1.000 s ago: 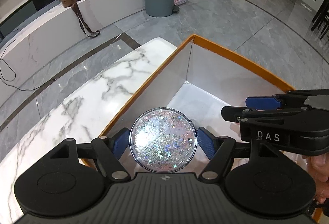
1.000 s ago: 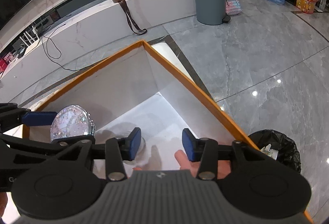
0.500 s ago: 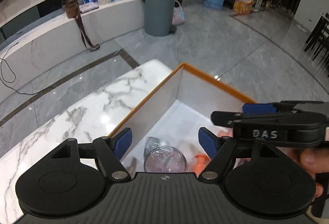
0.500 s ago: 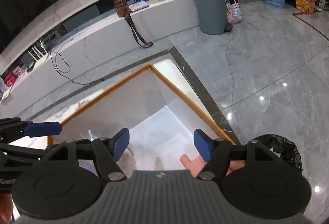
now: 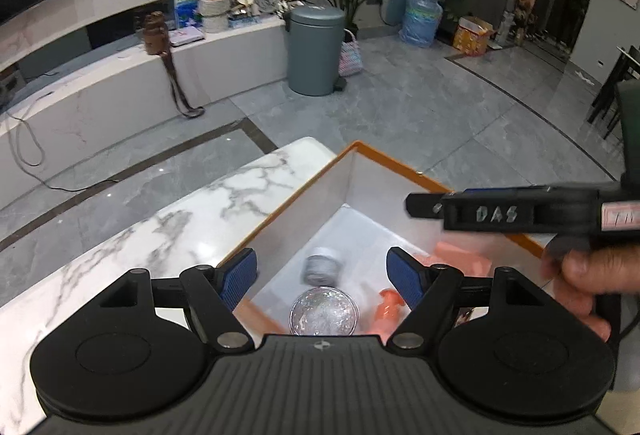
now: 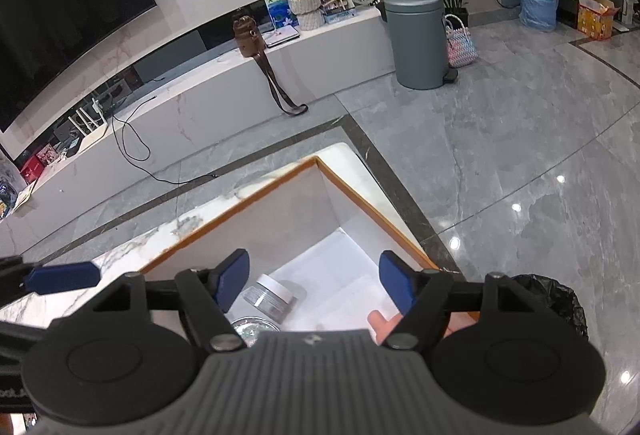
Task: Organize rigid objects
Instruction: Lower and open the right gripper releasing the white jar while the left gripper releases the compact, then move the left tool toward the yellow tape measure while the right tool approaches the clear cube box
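An orange-rimmed box (image 5: 384, 157) with grey inner walls stands on the marble table (image 5: 168, 227). On its white floor lie a round glitter disc (image 5: 324, 311), a small grey jar with a white lid (image 5: 322, 267) and orange-pink items (image 5: 390, 307). My left gripper (image 5: 322, 273) is open and empty above the box. My right gripper (image 6: 314, 279) is open and empty, also above the box (image 6: 360, 195); the jar (image 6: 272, 295) and the disc's edge (image 6: 252, 327) show below it. The right gripper's side appears in the left wrist view (image 5: 500, 213).
The table ends just beyond the box; grey tiled floor lies below. A grey bin (image 5: 316, 49) and a low white bench (image 5: 120, 95) stand far off. A black bin bag (image 6: 560, 299) sits on the floor right of the box.
My left gripper let go of the glitter disc, which now lies on the box floor. Both grippers have risen and pulled back from the box; the right one opened wider.
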The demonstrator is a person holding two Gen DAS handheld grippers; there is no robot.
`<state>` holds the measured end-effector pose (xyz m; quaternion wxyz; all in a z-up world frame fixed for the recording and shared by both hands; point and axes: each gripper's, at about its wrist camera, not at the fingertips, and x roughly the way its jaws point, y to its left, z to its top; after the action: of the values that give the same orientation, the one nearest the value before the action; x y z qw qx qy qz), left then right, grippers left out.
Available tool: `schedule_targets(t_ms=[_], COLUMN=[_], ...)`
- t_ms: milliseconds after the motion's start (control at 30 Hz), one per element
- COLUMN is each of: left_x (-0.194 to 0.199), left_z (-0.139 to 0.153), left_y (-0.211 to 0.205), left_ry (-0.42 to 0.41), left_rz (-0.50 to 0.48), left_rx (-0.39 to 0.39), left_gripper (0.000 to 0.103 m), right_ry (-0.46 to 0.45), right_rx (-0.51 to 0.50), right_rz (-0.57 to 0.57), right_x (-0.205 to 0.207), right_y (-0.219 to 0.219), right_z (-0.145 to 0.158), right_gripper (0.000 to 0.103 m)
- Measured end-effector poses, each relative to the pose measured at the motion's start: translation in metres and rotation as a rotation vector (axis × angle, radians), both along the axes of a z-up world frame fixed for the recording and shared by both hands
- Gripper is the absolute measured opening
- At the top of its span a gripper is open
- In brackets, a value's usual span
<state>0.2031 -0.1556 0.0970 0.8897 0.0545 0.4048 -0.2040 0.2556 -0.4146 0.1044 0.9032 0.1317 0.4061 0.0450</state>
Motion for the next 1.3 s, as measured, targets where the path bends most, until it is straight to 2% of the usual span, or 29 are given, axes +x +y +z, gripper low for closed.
schedule_targets(t_ms=[533,900,1300], left_x=[-0.047,-0.063,-0.082], left_z=[-0.007,-0.022,-0.037], left_y=[0.083,0.123,0.152], left_ry=[0.002,0.018,0.031], left_rz=[0.168,0.240,0.299], left_rx=[-0.110,-0.160,-0.175], left_gripper=[0.088,0.088,0.088], right_ry=[-0.046,-0.100,-0.165], right_rx=[-0.026,-0.071,-0.130], right_rz=[0.055,0.140,0.188], right_x=[-0.019,-0.040,-0.064], right_y=[0.025,0.063,0.095], right_z=[0.014,0.022,0.020], right_gripper=[0.073,0.075,0.076])
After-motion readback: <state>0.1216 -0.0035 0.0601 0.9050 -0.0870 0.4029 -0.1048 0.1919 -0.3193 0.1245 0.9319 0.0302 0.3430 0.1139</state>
